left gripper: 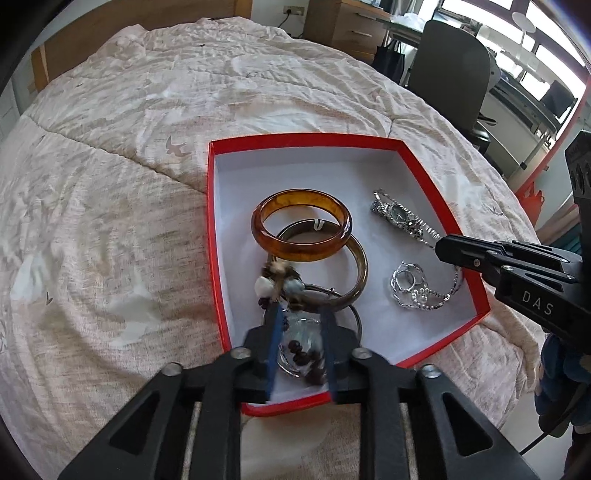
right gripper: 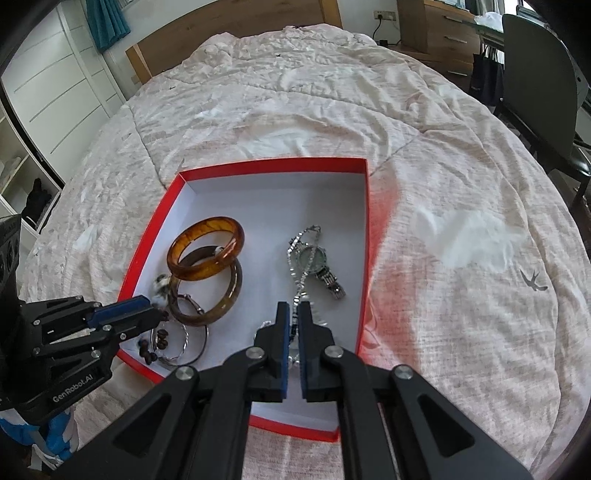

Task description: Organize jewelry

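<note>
A red box with a white floor (left gripper: 295,170) (right gripper: 280,199) lies on the bed. In it are an amber bangle (left gripper: 301,253) (right gripper: 207,271), a darker bangle (left gripper: 360,266) (right gripper: 229,299) under it, a silver watch (left gripper: 400,218) (right gripper: 317,264), a silver chain bracelet (left gripper: 413,291) (right gripper: 301,280) and thin rings with dark beads (left gripper: 303,356) (right gripper: 162,345). My left gripper (left gripper: 300,314) (right gripper: 153,312) is open over the beads, near a bead charm (left gripper: 275,282). My right gripper (right gripper: 294,308) (left gripper: 441,247) hovers over the chain bracelet, jaws almost shut with a narrow gap.
The box sits on a wrinkled beige quilt (left gripper: 129,184) (right gripper: 461,221). A wooden headboard (right gripper: 229,22) is at the far end. A grey office chair (left gripper: 454,66) and a wooden drawer unit (left gripper: 343,26) stand beside the bed. White shelves (right gripper: 22,177) are on the left.
</note>
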`<state>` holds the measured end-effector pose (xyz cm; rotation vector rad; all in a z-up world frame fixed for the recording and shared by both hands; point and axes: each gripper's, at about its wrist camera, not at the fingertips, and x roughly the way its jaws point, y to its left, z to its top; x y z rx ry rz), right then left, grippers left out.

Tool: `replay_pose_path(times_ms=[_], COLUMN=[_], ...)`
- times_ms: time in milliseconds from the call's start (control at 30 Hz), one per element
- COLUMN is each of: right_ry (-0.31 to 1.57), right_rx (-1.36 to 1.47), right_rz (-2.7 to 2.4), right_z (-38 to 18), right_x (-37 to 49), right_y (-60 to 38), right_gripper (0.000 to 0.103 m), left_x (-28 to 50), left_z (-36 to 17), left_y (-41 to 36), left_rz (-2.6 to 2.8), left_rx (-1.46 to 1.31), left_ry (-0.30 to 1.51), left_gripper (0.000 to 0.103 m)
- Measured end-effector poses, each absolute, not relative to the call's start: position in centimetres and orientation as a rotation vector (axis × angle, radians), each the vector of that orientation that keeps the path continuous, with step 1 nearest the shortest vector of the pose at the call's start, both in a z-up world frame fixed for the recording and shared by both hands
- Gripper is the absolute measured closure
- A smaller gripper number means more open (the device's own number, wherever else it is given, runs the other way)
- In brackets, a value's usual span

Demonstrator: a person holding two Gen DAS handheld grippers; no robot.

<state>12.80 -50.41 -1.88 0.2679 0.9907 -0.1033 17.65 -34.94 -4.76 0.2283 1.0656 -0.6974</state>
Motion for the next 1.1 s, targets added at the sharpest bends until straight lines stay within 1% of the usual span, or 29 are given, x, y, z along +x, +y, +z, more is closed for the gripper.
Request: replay_pose_path(times_ms=[100,133,167,333,467,533,567,633,867,933,1100], right_ry=[0.986,0.981,0.974,0.94,0.905,0.884,0.872,0.855,0.805,0.79,0.754], right_rx=[0.267,0.267,0.268,0.252,0.228,0.226,0.224,0.221,0.202,0.194,0.173], right_rz=[-0.117,-0.119,-0.12,-0.13,-0.125,-0.118,-0.114,-0.11,-0.081,-0.069,-0.057], right_z=[-1.3,-0.9,-0.5,2.0,4.4,5.5,6.1,6.9,9.5,10.3,11.8], right_x=[12.3,12.0,11.7,10.4,8.9,8.1,7.6,6.9,3.8,3.0,1.2], right_y=[-50.4,-50.4,-50.3,-49.4,-47.1,-45.9,-45.1,-43.7,-38.4,-36.9,-33.9], right_gripper=[0.083,0.077,0.075,0.074,0.073,0.072,0.069,0.067,0.066,0.065,0.058], left_x=[17.2,17.1,16.9,15.7,14.4,13.8,13.4,12.7,9.7,8.7,6.7], left_z=[-3.9,-3.6,-3.2,-0.6,1.7,3.0,3.6,4.6,7.3,7.9,9.1], left_y=[-34.5,-34.3,-34.2,-32.5,-30.0,-28.3,-27.4,-25.7,-20.5,-19.2,-16.4], left_rz=[-0.697,-0.697,-0.696,-0.684,-0.642,-0.611,-0.594,-0.559,-0.48,-0.466,-0.417], left_rx=[0.222,0.219,0.216,0.186,0.155,0.135,0.131,0.123,0.1,0.101,0.099], left_ry=[1.055,1.05,1.044,1.001,0.959,0.933,0.92,0.893,0.828,0.811,0.771], left_gripper=[0.075,0.075,0.074,0.067,0.057,0.055,0.054,0.05,0.041,0.04,0.033])
